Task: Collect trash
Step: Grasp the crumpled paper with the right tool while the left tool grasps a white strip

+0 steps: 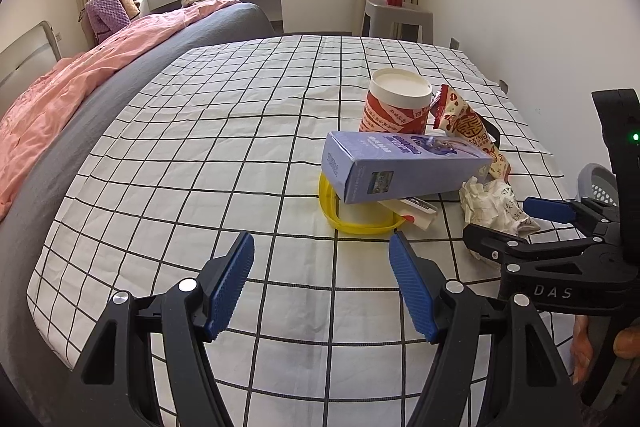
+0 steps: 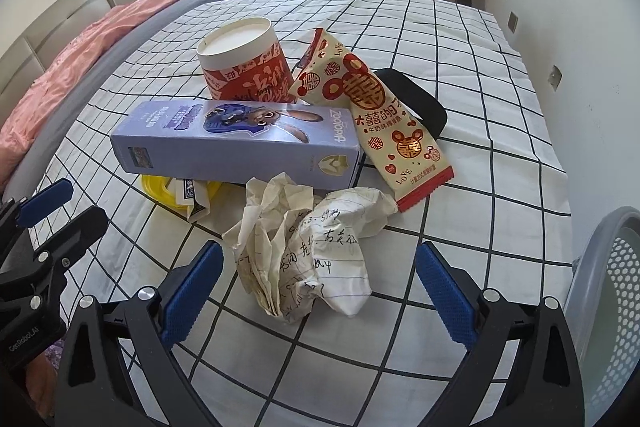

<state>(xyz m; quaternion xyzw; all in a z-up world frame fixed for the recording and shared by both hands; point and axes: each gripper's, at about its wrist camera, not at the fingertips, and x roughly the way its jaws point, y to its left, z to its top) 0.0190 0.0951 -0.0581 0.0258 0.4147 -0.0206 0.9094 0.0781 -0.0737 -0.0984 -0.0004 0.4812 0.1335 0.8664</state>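
While your right gripper (image 2: 320, 291) stands open around the crumpled paper (image 2: 308, 255), untouched, your open left gripper (image 1: 322, 287) is farther.

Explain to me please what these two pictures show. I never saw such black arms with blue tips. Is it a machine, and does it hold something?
It is not a robot. A person holds one hand-held clamp in each hand, and a wide-angle camera on each clamp looks forward along its two fingers, so the room looks bent.

One picture is from the left gripper, with the other clamp at its right edge. The other picture is from the right gripper.

On the checked tablecloth lies a pile of trash: a purple box, a red and white cup, a snack wrapper, a yellow ring under the box, and a crumpled paper. A grey basket stands at the right.

Both grippers are open and hold nothing. The crumpled paper lies between the right gripper's fingers, not yet pinched.
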